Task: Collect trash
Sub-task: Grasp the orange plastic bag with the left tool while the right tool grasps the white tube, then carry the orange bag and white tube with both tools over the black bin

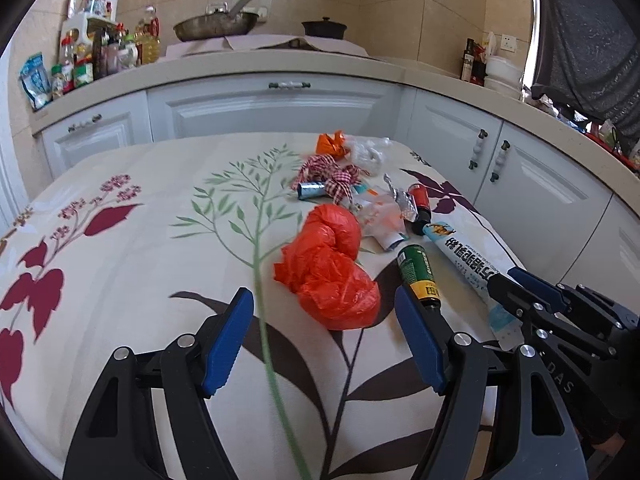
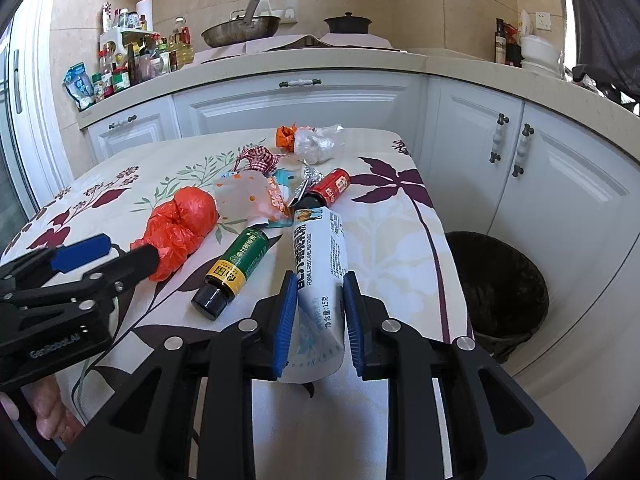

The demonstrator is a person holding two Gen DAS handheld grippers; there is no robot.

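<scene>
Kitchen cabinets with white doors (image 1: 276, 104) wrap round behind a worktop (image 1: 120, 264) covered by a cloth printed with leaves and flowers. On the beige counter above them stand a frying pan (image 1: 218, 26), a dark lidded pot (image 1: 324, 27) and a crowd of bottles and jars (image 1: 100, 52).

Trash lies scattered over the far right part of the worktop. A crumpled red plastic bag (image 1: 328, 268) sits nearest the left tongs (image 1: 324, 340), whose blue pads stand wide apart with nothing between them, hovering just short of the bag. Beside the bag lies a small green bottle with a yellow band and black cap (image 2: 234, 266), on its side. Further back are a red can (image 2: 332, 190), a piece of crumpled foil (image 1: 402, 200), a clear wrapper with orange dots (image 2: 248, 196), a red-and-white checked ribbon (image 1: 332, 178), a small blue cylinder (image 1: 312, 189), a clear plastic wad (image 2: 316, 144) and an orange wrapper (image 2: 285, 136).

A white sachet with blue print (image 2: 320, 264) lies lengthwise near the right edge of the worktop. The right tongs (image 2: 318, 320) are closed narrow on its near end, one blue pad pressed on each side, and that end looks creased.

On the floor to the right of the worktop, close against the cabinet corner, stands a bin lined with a black bag (image 2: 504, 280).
</scene>
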